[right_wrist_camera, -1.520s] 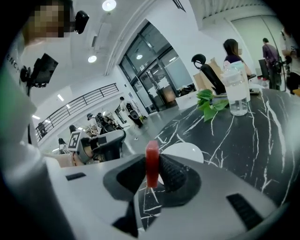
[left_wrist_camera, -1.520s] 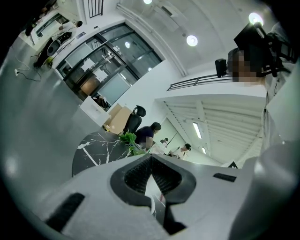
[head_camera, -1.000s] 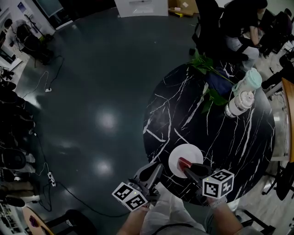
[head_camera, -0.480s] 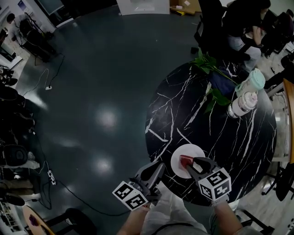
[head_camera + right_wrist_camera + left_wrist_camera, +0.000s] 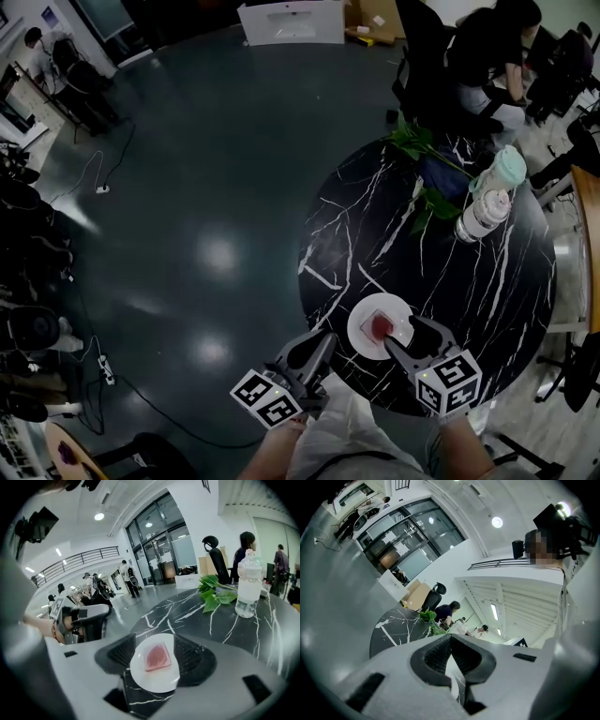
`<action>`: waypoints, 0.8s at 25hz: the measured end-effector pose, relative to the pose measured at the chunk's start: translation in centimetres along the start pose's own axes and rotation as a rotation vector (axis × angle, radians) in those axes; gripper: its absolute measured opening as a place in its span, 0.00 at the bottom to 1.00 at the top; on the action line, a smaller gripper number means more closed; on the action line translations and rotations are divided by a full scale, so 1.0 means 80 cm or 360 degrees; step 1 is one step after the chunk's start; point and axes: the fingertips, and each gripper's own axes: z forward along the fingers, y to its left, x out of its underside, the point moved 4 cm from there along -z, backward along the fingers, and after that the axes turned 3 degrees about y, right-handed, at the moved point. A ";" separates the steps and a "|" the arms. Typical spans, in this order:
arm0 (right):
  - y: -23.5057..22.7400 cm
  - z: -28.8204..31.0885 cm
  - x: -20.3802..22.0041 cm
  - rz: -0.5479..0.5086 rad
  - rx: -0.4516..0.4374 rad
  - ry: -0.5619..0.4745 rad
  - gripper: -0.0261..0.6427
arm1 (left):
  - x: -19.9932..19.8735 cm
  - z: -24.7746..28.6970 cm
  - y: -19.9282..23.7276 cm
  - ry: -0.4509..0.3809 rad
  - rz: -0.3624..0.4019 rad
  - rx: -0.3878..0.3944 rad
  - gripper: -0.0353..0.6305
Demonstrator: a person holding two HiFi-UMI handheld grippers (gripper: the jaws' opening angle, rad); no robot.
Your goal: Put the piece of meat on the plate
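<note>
The piece of meat [image 5: 380,325], a flat red slab, lies in the middle of the small white plate [image 5: 357,330] on the black marble table. My right gripper [image 5: 406,337] hovers just above the plate's near right rim. Its jaws are opening wide and nothing is between the pads. In the right gripper view the meat [image 5: 157,658] rests on the plate [image 5: 154,680] below the spread gripper [image 5: 154,651]. My left gripper [image 5: 322,341] waits off the table's near left edge, pads touching, with nothing held [image 5: 450,638].
A clear bottle [image 5: 483,214] and a teal-lidded cup [image 5: 504,169] stand at the table's far right, beside green leaves [image 5: 420,148]. The round table's [image 5: 487,291] near edge runs just under both grippers. People sit on chairs [image 5: 487,56] beyond the table.
The right gripper's jaws have spread and let go of the meat, which now lies flat on the plate. That gripper has lifted and drawn back. The left gripper has stayed put.
</note>
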 end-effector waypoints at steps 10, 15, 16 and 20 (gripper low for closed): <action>0.053 -0.069 -0.044 -0.0074 -0.0100 -0.0230 0.35 | -0.033 -0.001 -0.057 -0.0018 0.0117 0.0123 0.07; 0.078 -0.102 -0.066 -0.0105 -0.0125 -0.0395 0.11 | -0.034 -0.004 -0.083 -0.0006 0.0141 0.0180 0.07; 0.081 -0.107 -0.070 -0.0120 -0.0129 -0.0419 0.09 | -0.035 -0.004 -0.086 -0.0011 0.0153 0.0195 0.07; 0.094 -0.120 -0.080 -0.0175 -0.0149 -0.0464 0.07 | -0.046 -0.004 -0.101 -0.0042 0.0187 0.0226 0.07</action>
